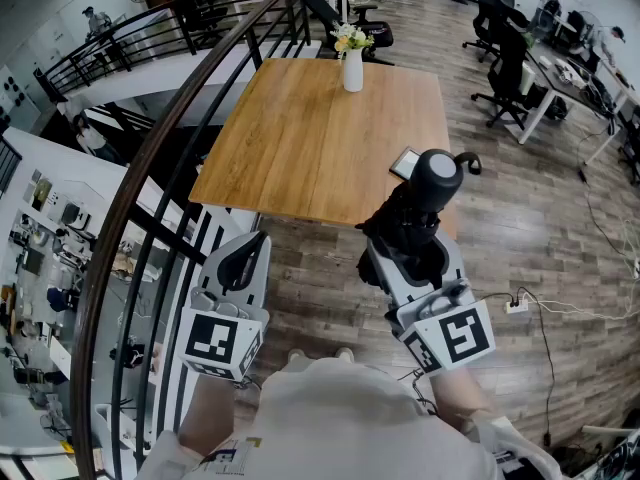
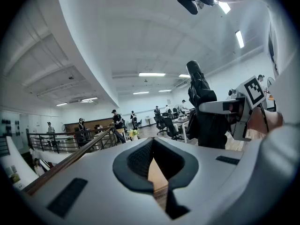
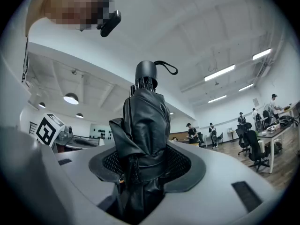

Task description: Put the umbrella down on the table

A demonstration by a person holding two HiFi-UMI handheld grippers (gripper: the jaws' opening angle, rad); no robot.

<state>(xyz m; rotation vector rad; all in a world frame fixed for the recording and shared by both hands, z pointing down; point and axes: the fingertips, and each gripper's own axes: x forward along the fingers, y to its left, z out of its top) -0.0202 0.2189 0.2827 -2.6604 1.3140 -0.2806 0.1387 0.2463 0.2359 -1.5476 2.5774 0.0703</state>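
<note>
A folded black umbrella [image 1: 412, 220] stands upright between the jaws of my right gripper [image 1: 405, 246], which is shut on its bundled fabric [image 3: 143, 121]. Its round handle with a wrist loop [image 1: 438, 173] is at the top. The umbrella hangs over the near right corner of the wooden table [image 1: 300, 138]. My left gripper [image 1: 243, 260] is at the lower left, short of the table's near edge, shut with nothing in it. In the left gripper view the umbrella [image 2: 201, 111] shows at the right, and a strip of the table [image 2: 157, 175] shows between the pads.
A white vase with flowers [image 1: 352, 63] stands at the table's far edge. A small flat device [image 1: 403, 163] lies near the right edge, partly behind the umbrella. A dark curved railing [image 1: 165, 158] runs along the left. Office chairs [image 1: 505, 68] and desks stand at the right.
</note>
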